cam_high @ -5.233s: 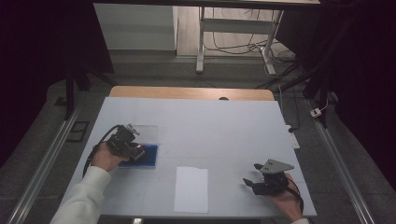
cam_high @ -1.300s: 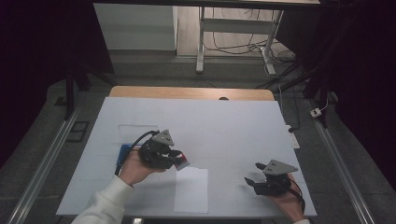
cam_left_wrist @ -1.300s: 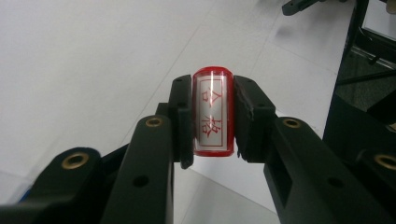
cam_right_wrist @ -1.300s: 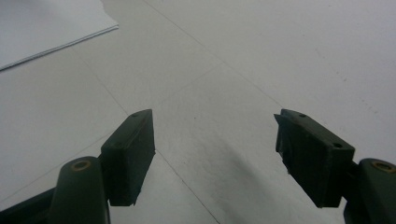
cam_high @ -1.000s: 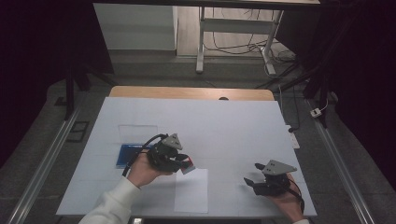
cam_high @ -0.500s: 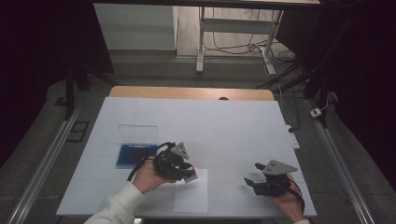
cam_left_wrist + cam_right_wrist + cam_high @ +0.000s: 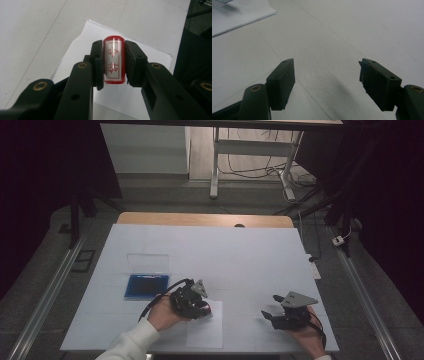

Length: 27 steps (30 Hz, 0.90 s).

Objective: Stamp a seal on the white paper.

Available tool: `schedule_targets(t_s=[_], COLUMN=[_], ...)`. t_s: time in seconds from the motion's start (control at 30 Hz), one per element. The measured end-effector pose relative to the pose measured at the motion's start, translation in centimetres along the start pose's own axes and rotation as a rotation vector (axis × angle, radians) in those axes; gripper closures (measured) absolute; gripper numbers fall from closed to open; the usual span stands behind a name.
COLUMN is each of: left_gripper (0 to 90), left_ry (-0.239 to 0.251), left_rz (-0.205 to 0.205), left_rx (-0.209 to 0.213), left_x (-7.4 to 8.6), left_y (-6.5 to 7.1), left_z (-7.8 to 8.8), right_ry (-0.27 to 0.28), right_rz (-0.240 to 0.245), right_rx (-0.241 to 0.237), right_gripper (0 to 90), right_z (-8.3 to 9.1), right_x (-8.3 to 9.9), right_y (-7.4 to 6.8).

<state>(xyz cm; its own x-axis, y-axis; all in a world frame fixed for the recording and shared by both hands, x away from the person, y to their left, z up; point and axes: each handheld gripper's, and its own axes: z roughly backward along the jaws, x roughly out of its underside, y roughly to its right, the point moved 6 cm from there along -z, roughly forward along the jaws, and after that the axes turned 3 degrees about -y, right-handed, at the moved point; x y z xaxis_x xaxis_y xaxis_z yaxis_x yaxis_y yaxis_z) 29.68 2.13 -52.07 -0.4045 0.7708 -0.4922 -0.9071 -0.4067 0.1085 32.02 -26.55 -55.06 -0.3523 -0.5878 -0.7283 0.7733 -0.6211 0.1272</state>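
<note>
Over the near edge of the table [image 7: 250, 250], our left gripper [image 7: 200, 307] has its jaws squeezed tight on a red stamp [image 7: 114, 60], pads pressed against both its sides. Through the left gripper view we can see the stamp's clear face with red characters on it, and it hangs right above the upper part of the white sheet of paper [image 7: 205, 332]; can't tell if it's touching the sheet. Back to the left sits the open blue ink pad case [image 7: 145, 286] with its clear lid [image 7: 148, 262] flipped up behind it, well apart from the stamp. Our right gripper [image 7: 272, 315] rests off to the right of the paper, jaws spread wide with nothing between them, just bare table in its own view.
</note>
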Motion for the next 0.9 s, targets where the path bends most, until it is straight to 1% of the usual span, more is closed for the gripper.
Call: schedule_targets(t_s=[0.13,0.43,0.6,0.9], left_gripper=[69.9,69.9,69.9,69.9], left_ry=[-0.017,-0.027,-0.042,-0.048], left_rz=[-0.007,-0.004,-0.014,-0.019], left_rx=[-0.014,-0.02,-0.029,-0.028], left_x=[0.0,0.0,0.1,0.1], left_y=[-0.1,-0.1,-0.2,-0.1], left_z=[-0.4,-1.0,-1.3,-1.5], right_ry=[0.0,-0.002,-0.002,-0.005], right_rz=[-0.002,-0.002,-0.001,-0.001], right_rx=[0.001,-0.001,-0.001,0.001], right_gripper=[28.1,28.1,28.1,28.1], right_z=[0.0,0.0,0.0,0.0], right_x=[0.0,0.0,0.0,0.1], right_y=[0.0,0.0,0.0,0.1])
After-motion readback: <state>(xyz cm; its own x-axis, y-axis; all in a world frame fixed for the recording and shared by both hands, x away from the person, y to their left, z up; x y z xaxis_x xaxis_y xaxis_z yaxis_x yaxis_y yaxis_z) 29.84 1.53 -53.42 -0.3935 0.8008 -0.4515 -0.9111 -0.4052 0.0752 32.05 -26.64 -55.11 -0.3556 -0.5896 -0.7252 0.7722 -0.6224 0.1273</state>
